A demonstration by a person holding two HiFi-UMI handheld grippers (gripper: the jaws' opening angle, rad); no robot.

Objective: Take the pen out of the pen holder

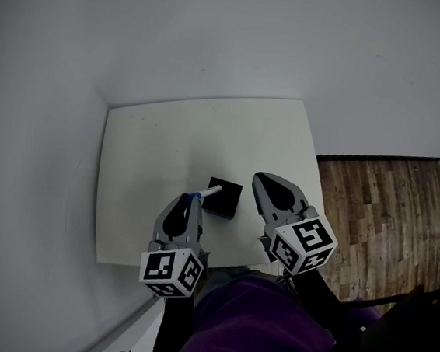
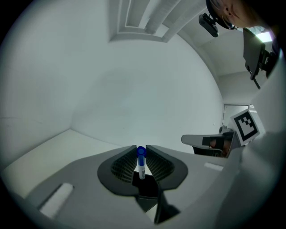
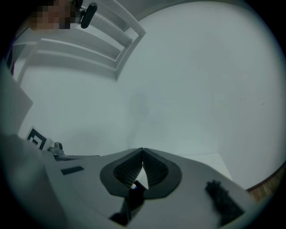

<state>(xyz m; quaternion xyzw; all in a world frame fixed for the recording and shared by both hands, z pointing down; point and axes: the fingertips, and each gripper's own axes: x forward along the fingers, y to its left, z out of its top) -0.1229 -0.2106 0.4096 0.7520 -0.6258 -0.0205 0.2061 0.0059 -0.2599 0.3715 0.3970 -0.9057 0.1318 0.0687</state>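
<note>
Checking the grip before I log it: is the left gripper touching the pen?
Touching. In the left gripper view, the left gripper is clamped on the pen from both sides.

White table (image 1: 176, 143); black pen holder (image 1: 224, 199)

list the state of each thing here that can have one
left gripper: shut on the pen
pen: gripped near its blue cap, white end at the pen holder; whether it is clear of it cannot be told
pen holder: resting on the table
right gripper: shut, empty, apart from the pen holder
</note>
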